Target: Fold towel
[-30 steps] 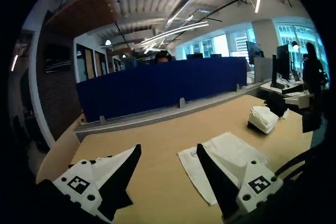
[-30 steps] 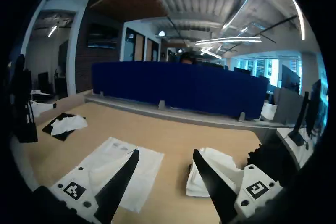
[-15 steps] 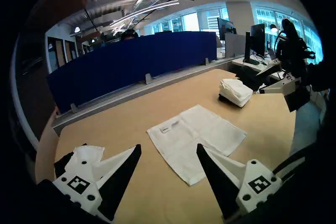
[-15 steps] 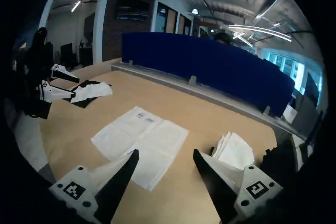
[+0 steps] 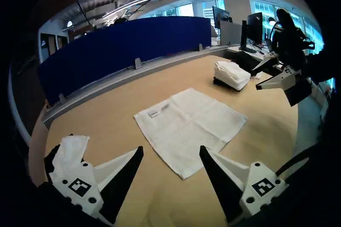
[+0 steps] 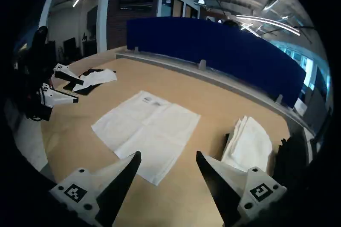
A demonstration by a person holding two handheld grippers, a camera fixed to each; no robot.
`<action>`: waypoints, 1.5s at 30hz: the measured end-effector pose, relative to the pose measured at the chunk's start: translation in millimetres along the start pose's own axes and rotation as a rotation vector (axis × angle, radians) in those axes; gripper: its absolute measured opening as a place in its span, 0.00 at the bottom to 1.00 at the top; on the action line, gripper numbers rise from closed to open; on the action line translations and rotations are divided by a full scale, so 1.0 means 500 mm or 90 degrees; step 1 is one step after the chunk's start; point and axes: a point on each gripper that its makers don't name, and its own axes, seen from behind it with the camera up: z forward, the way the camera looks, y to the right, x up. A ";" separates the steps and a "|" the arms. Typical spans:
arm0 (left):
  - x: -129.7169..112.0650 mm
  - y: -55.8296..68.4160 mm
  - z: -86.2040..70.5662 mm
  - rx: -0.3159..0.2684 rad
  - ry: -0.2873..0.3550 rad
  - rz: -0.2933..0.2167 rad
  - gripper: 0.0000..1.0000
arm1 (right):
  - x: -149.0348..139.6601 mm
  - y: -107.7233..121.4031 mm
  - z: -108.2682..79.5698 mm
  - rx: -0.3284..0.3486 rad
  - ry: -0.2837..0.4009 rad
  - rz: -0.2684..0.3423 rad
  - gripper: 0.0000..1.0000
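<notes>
A: Where's the white towel [image 5: 189, 124]?
B: Spread flat on the wooden surface [image 5: 106, 112], ahead of both grippers, touching neither.
A: And the jaws?
B: Left gripper [image 5: 170, 148]: wide apart, empty. Right gripper [image 6: 168, 153]: likewise.

Left hand-held gripper [image 5: 170, 148] and right hand-held gripper [image 6: 168, 153] well apart, both with fingers spread wide.
</notes>
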 end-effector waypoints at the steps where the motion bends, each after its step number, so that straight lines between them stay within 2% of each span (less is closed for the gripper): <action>1: -0.012 0.005 0.007 -0.004 -0.006 0.000 0.98 | -0.008 -0.001 0.007 0.001 -0.004 -0.001 1.00; 12: -0.118 0.044 0.071 -0.044 -0.078 -0.014 0.98 | -0.092 -0.020 0.063 0.020 -0.050 -0.015 1.00; 21: -0.170 0.051 0.110 -0.056 -0.131 -0.018 0.98 | -0.156 -0.040 0.095 0.045 -0.099 -0.018 0.99; 28: -0.194 0.055 0.133 -0.057 -0.159 -0.026 0.97 | -0.180 -0.041 0.103 0.045 -0.116 -0.014 0.99; 33: -0.206 0.068 0.138 -0.068 -0.179 -0.007 0.88 | -0.193 -0.041 0.105 0.048 -0.125 -0.008 0.94; 36: -0.211 0.072 0.137 -0.068 -0.185 0.005 0.80 | -0.199 -0.043 0.105 0.050 -0.129 -0.006 0.84; 42: -0.216 0.085 0.135 -0.073 -0.193 -0.018 0.60 | -0.215 -0.053 0.105 0.055 -0.143 -0.005 0.66; 45: -0.217 0.083 0.136 -0.067 -0.194 -0.020 0.55 | -0.225 -0.060 0.107 0.057 -0.148 -0.002 0.61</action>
